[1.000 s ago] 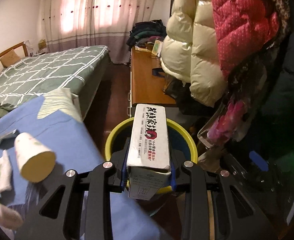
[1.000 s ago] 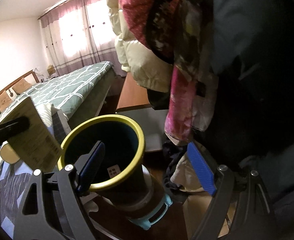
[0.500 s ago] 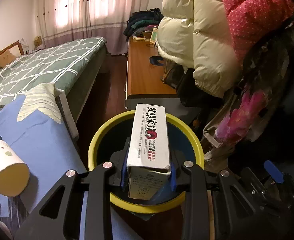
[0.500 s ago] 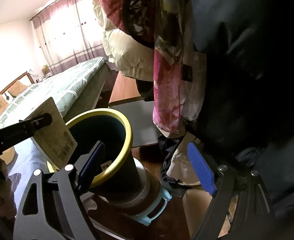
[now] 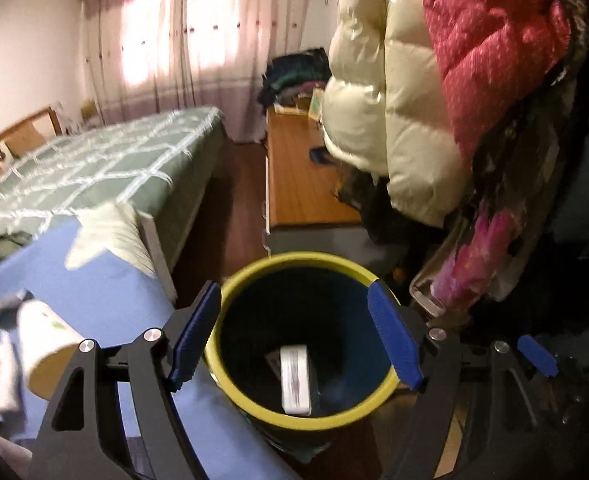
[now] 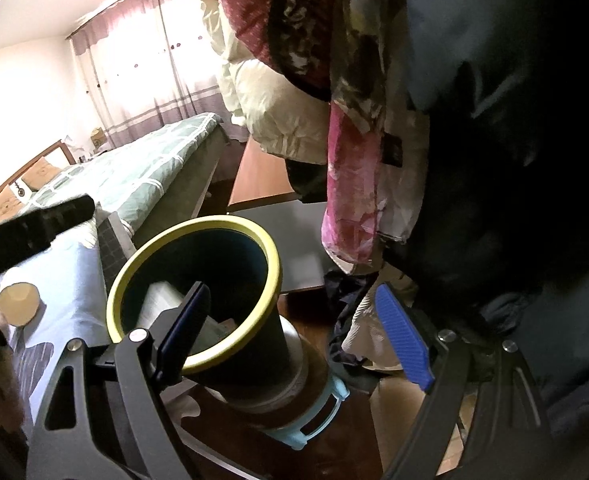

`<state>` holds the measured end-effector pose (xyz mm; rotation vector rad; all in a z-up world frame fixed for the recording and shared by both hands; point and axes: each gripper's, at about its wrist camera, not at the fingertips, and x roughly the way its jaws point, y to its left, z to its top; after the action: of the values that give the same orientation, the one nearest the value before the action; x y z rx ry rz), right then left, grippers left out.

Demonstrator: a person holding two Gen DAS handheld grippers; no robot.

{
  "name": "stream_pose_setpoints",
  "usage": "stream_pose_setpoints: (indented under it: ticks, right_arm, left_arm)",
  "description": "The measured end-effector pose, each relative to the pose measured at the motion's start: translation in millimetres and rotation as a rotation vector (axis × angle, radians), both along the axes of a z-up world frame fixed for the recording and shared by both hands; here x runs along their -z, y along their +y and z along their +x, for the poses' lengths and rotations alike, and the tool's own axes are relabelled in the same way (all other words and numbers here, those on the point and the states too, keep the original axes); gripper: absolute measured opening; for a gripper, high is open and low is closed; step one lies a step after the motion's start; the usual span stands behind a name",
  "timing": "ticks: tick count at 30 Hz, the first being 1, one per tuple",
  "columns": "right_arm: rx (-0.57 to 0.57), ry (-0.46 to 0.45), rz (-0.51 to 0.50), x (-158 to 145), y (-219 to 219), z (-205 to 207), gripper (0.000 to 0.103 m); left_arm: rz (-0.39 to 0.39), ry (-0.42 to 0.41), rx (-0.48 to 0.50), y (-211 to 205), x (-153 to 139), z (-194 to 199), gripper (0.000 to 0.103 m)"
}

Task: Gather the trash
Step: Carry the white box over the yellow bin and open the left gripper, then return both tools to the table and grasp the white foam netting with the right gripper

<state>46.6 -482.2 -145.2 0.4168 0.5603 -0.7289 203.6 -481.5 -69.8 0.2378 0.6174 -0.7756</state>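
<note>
The left gripper (image 5: pixel 294 344) hangs over the bin (image 5: pixel 230 280) at the lower middle of its frame; its jaws have just been opening and stand wide with nothing between them, and the white carton (image 5: pixel 294 376) lies down inside the bin's dark well. The right gripper (image 6: pixel 294 336) waits, spread wide and holding nothing, its left finger crossing the bin's rim in the lower left of its view. More rubbish sits on the blue cloth (image 5: pixel 106 280) at the lower left: a paper cup (image 5: pixel 46 344) on its side and some pale crumpled stuff beside it, too blurred to name. The risk I see is the bin itself. It is tall and narrow, flaring to a smooth yellow lip, and seems perched on a round can-like base, so a knock from either gripper could tip it. The cup is light, thin-walled and round, so it may roll or crush under a hard pinch. The puffy coats (image 5: pixel 382 100) hanging at the upper right crowd that side.
</note>
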Motion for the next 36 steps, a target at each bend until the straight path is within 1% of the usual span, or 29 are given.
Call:
stream_pose_setpoints:
  ticks: [3,7,9,10,12,13,14,20,25,28,31,36]
  right_arm:
    - [-0.004,-0.005,-0.012,-5,4,-1,0.08]
    - [-0.023,-0.012,-0.025,-10,12,1,0.082]
    - [-0.044,-0.011,-0.031,-12,20,5,0.083]
    - [-0.057,-0.008,-0.033,-12,24,8,0.083]
    - [-0.084,-0.002,-0.032,-11,32,14,0.083]
    - [-0.099,0.001,-0.032,-11,37,18,0.083]
    - [-0.11,0.003,-0.033,-11,41,20,0.083]
    - [-0.205,0.009,-0.051,-17,80,37,0.083]
    - [-0.323,0.018,-0.082,-24,132,56,0.083]
    - [-0.408,0.024,-0.086,-26,165,68,0.083]
    - [-0.502,0.022,-0.088,-27,207,79,0.083]
    - [-0.669,0.003,-0.086,-30,279,93,0.083]
  left_arm:
    - [-0.039,0.023,-0.015,15,-16,0,0.075]
    - [-0.076,0.006,-0.073,54,-39,-9,0.077]
    - [-0.092,0.006,-0.111,84,-49,-14,0.083]
    - [-0.099,0.002,-0.13,98,-52,-17,0.084]
    - [-0.108,-0.022,-0.191,137,-60,-23,0.089]
    - [-0.109,-0.028,-0.214,149,-62,-24,0.09]
    - [-0.112,-0.037,-0.255,174,-66,-27,0.092]
    - [-0.116,-0.078,-0.423,273,-71,-43,0.096]
    - [-0.109,-0.115,-0.574,355,-66,-61,0.098]
    - [-0.123,-0.113,-0.653,398,-62,-69,0.098]
    - [-0.139,-0.118,-0.73,435,-58,-77,0.098]
    - [-0.147,-0.133,-0.83,483,-51,-90,0.098]
